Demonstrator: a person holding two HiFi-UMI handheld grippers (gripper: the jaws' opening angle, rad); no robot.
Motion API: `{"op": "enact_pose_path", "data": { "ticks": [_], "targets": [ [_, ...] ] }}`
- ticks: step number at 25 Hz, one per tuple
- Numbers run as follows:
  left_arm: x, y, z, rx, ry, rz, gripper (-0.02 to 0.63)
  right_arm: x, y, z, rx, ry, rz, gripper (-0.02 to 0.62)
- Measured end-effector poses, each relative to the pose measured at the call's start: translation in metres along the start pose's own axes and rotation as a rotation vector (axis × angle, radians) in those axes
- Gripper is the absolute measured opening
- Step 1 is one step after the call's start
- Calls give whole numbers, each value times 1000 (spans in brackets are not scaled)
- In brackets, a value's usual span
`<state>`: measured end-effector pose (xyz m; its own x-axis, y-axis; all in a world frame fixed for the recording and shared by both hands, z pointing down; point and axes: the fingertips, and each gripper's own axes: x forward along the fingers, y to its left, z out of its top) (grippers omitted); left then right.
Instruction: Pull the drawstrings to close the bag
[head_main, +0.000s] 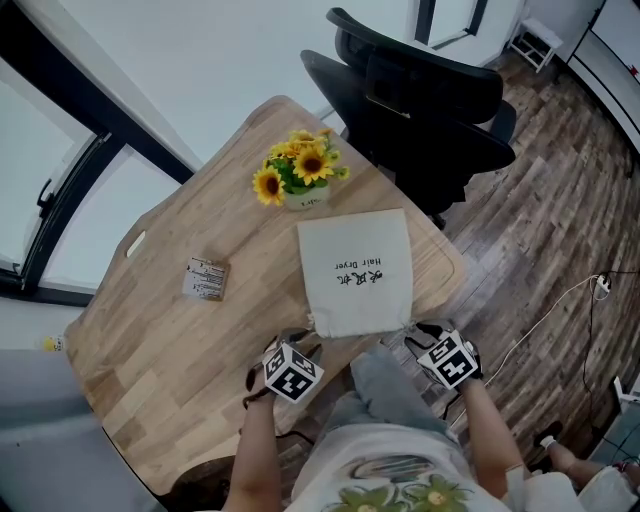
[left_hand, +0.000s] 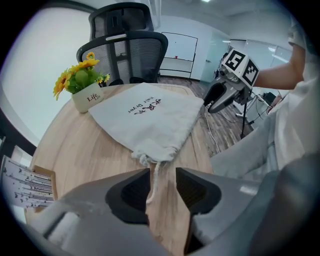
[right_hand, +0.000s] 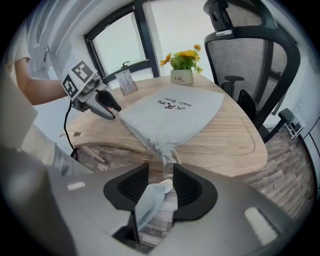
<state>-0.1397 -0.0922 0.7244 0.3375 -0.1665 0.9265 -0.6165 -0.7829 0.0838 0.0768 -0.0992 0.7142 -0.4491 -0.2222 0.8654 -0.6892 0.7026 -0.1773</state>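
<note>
A cream drawstring bag (head_main: 355, 270) with dark print lies flat on the wooden table (head_main: 150, 350), its gathered mouth at the near edge. My left gripper (head_main: 298, 340) stands at the mouth's left corner. In the left gripper view the jaws (left_hand: 162, 172) are open, and a thin drawstring (left_hand: 154, 177) runs loose between the pads without being pinched. My right gripper (head_main: 422, 332) is at the mouth's right corner, just off the table edge. In the right gripper view its jaws (right_hand: 161, 170) are open below the bunched corner (right_hand: 166, 150), where a short cord end hangs.
A pot of sunflowers (head_main: 300, 175) stands just behind the bag. A small printed box (head_main: 205, 278) lies to its left. A black office chair (head_main: 420, 100) stands at the table's far side. My knee (head_main: 385, 385) is below the near edge, and a cable (head_main: 560, 300) lies on the floor.
</note>
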Motion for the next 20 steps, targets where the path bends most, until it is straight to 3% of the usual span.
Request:
{"op": "enact_pose_path", "data": {
  "ticks": [11, 20],
  "targets": [
    [11, -4, -12, 9, 66, -26, 158, 12, 4, -11, 72, 1, 41, 160],
    [12, -3, -12, -25, 56, -26, 160, 26, 0, -4, 91, -35, 26, 156]
  ]
}}
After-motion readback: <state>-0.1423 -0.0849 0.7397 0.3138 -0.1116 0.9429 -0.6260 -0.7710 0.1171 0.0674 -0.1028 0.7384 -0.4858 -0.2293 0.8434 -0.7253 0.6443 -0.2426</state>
